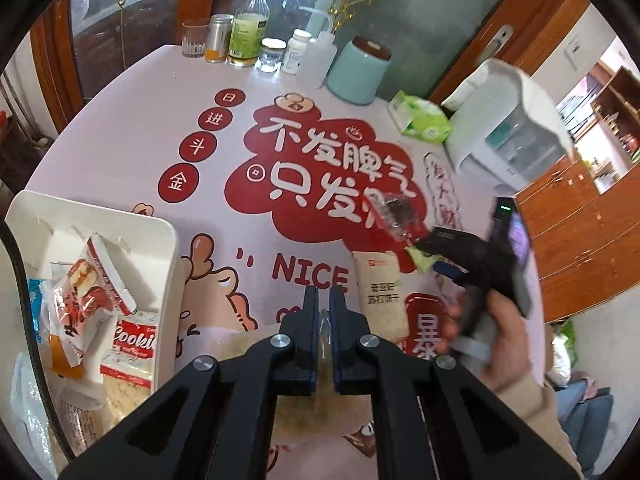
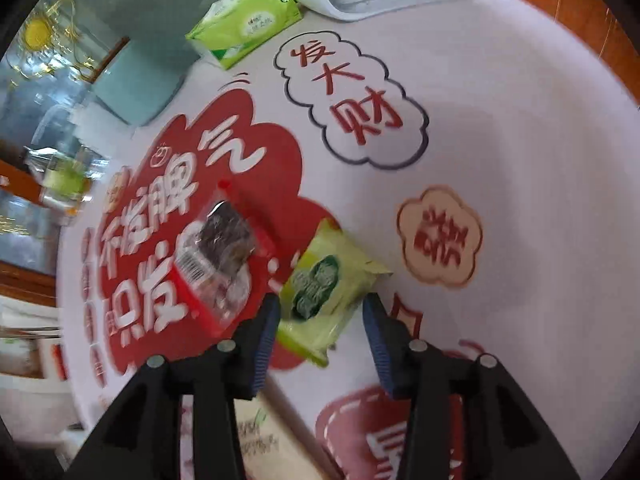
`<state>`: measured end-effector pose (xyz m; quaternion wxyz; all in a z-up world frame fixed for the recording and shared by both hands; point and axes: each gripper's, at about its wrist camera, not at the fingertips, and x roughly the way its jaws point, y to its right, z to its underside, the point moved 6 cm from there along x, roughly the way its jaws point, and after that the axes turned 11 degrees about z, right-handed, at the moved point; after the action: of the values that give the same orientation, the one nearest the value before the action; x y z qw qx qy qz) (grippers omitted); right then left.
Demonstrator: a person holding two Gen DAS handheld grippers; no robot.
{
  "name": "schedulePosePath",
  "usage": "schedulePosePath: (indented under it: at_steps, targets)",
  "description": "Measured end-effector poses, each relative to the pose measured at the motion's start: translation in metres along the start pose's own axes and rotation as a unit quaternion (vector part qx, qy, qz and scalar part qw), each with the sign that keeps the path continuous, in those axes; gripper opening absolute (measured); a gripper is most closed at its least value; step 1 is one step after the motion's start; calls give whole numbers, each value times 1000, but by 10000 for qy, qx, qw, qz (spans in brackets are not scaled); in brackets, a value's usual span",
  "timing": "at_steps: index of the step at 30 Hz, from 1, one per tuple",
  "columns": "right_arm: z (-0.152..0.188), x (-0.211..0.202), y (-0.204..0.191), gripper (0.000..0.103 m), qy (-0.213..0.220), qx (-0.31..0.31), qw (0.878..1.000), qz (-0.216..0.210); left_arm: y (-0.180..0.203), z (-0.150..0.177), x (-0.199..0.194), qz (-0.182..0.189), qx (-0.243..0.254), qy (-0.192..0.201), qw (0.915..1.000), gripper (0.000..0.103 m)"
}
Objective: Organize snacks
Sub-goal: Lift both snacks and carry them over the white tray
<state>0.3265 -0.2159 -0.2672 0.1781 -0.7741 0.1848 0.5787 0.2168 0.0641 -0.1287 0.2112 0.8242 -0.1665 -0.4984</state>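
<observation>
My left gripper (image 1: 324, 300) is shut on the clear seam of a tan snack packet (image 1: 298, 412), which hangs under it above the table. At the left a white tray (image 1: 170, 240) holds several cookie and cake packets (image 1: 132, 340). A beige cracker packet (image 1: 380, 300) lies on the table just right of the left fingers. In the right wrist view my right gripper (image 2: 322, 306) is open, pointing down, with a green snack packet (image 2: 320, 280) lying on the table between its fingers; the pads do not press it. A clear packet with dark contents (image 2: 224, 240) lies to its left.
A green tissue pack (image 2: 244, 24), a white appliance (image 1: 508, 136), a teal canister (image 1: 356, 72) and several bottles and jars (image 1: 248, 32) line the back of the round printed table (image 1: 120, 140). A hand (image 1: 500, 344) holds the right gripper (image 1: 434, 254).
</observation>
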Motion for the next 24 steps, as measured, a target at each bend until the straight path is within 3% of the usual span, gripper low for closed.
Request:
schedulePosePath:
  at_steps: [6, 8, 10, 17, 21, 24]
  targets:
    - [-12, 14, -21, 50, 34, -427, 9917, 1209, -7, -1, -32, 103, -27, 138, 9998, 3]
    - [-14, 15, -24, 45, 96, -486, 9902, 1307, -12, 0, -41, 82, -37, 178, 9998, 3]
    - [-14, 15, -23, 37, 141, -469, 9904, 1291, -19, 2, -48, 66, -70, 203, 9997, 3]
    - [11, 1, -10, 37, 115, -613, 9929, 1009, -54, 6, -79, -31, -206, 308, 9993, 3]
    - [54, -38, -21, 37, 266, -1062, 9931, 412, -77, 8, -100, -154, -278, 371, 9988, 3]
    - [94, -77, -44, 37, 372, -1595, 9864, -127, -91, 7, -118, -264, -300, 471, 9981, 3]
